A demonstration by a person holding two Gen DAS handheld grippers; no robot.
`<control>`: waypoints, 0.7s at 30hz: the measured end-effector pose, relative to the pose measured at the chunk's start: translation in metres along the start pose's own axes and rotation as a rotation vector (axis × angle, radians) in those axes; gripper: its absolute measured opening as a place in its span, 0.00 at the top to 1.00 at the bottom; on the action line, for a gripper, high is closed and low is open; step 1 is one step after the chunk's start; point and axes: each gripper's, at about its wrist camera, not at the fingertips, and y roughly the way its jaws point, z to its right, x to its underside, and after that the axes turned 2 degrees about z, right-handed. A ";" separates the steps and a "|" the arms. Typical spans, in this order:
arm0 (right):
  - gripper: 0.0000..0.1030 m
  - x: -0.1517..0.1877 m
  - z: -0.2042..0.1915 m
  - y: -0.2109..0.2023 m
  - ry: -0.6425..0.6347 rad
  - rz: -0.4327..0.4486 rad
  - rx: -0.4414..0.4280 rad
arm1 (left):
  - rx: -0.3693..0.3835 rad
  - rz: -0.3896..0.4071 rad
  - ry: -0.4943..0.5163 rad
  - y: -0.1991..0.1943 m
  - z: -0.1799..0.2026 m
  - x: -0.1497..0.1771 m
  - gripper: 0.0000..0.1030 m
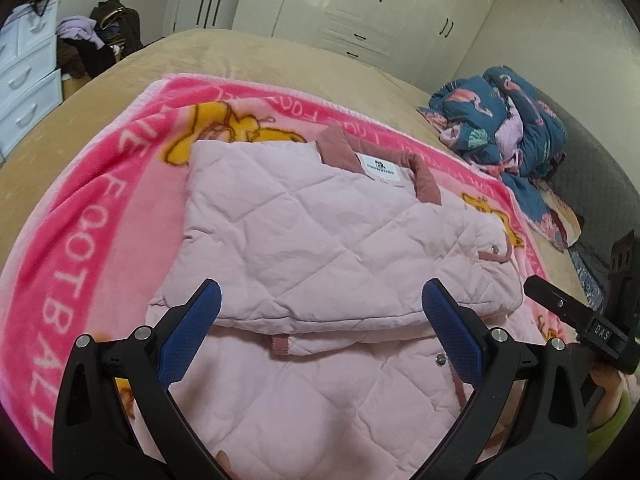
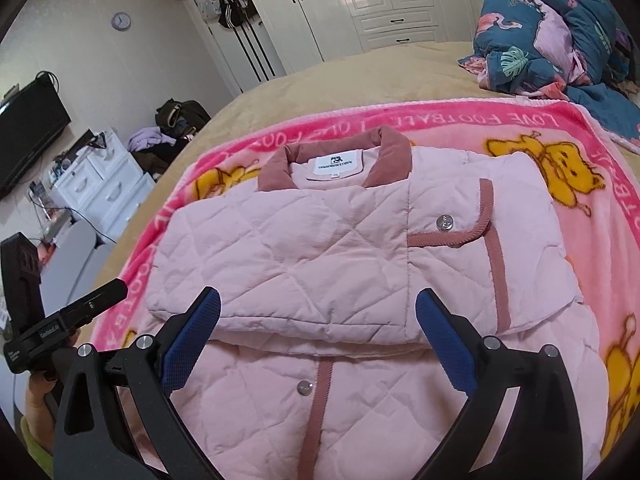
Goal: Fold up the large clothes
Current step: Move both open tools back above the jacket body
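Note:
A pale pink quilted jacket [image 1: 320, 224] with a dusty-rose collar [image 1: 424, 178] lies on a pink blanket on the bed, its sleeves folded across the body. It also shows in the right wrist view [image 2: 304, 252]. My left gripper [image 1: 322, 304] is open and empty, hovering just above the jacket's lower half. My right gripper [image 2: 318, 312] is open and empty, also just above the jacket's folded edge. The right gripper's body shows at the right of the left wrist view [image 1: 580, 316]; the left one shows at the left of the right wrist view [image 2: 68, 320].
The pink "FOOTBALL" blanket [image 1: 100, 216] covers a tan bedspread [image 1: 280, 60]. A bundled blue flamingo quilt [image 2: 560, 28] lies at the bed's head. White drawers [image 2: 100, 184], a clothes pile [image 1: 96, 44], a TV [image 2: 28, 132] and wardrobes [image 2: 400, 0] surround the bed.

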 end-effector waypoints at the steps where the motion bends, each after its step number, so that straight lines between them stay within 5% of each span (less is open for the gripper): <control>1: 0.05 0.000 -0.001 -0.003 0.003 0.006 -0.003 | 0.001 0.006 -0.003 -0.003 -0.001 0.000 0.08; 21: 0.05 -0.005 -0.021 -0.050 -0.005 0.091 -0.063 | -0.001 0.111 -0.045 -0.062 -0.011 -0.007 0.08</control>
